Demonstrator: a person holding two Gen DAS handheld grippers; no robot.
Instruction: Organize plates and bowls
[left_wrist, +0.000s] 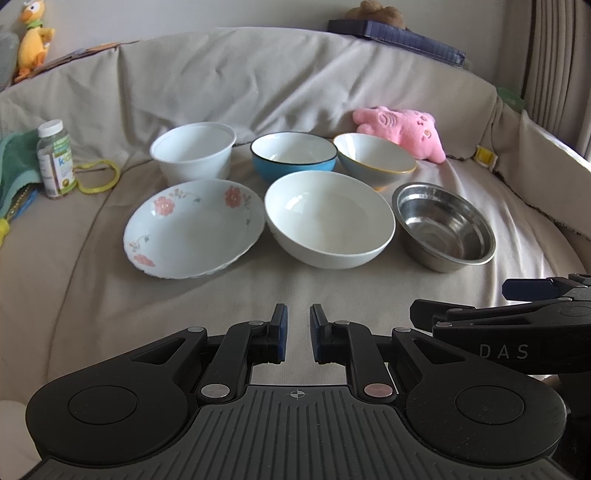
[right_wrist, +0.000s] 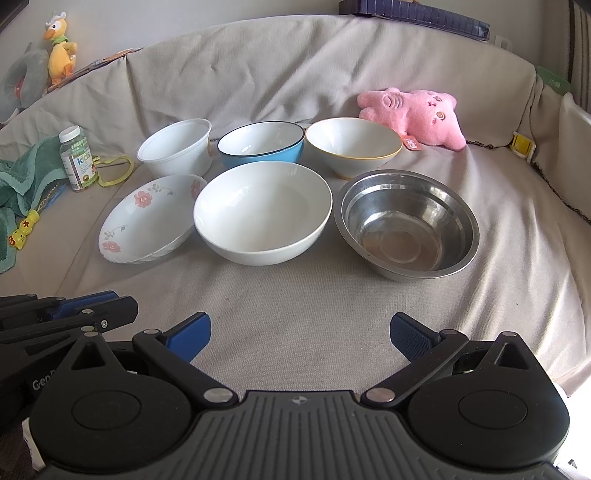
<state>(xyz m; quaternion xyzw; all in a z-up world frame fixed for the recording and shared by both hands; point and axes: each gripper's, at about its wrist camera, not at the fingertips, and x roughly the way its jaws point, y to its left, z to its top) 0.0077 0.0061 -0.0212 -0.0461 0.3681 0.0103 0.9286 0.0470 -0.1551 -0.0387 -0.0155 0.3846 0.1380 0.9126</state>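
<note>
- Beige cloth covers the sofa seat (right_wrist: 295, 302), and six dishes stand on it in two rows of three, none stacked, so by my reading the organizing has not begun.
- Back row, left to right: white plastic tub (left_wrist: 194, 153), blue bowl (left_wrist: 293, 155), yellow-rimmed bowl (left_wrist: 375, 158).
- Front row: floral plate (left_wrist: 192, 229), just beside the large white bowl (left_wrist: 328, 221), then the steel bowl (left_wrist: 443, 227).
- The left gripper (left_wrist: 298, 332) hovers over bare cloth short of the front row, its jaws drawn nearly together with only a narrow gap and nothing between them.
- The right gripper (right_wrist: 300, 334) hangs just beside it, jaws spread wide and empty.
- Everything is left to do: likely nesting the bowls by size and giving the plate its own place.
- Hard to tell: whether the blue bowl touches its neighbours, and what the tilted yellow-rimmed bowl leans on.
- The pink plush (right_wrist: 413, 116), a supplement bottle (right_wrist: 77, 158) and a green towel (right_wrist: 26, 173) flank the dishes; the towel runs out of frame.
</note>
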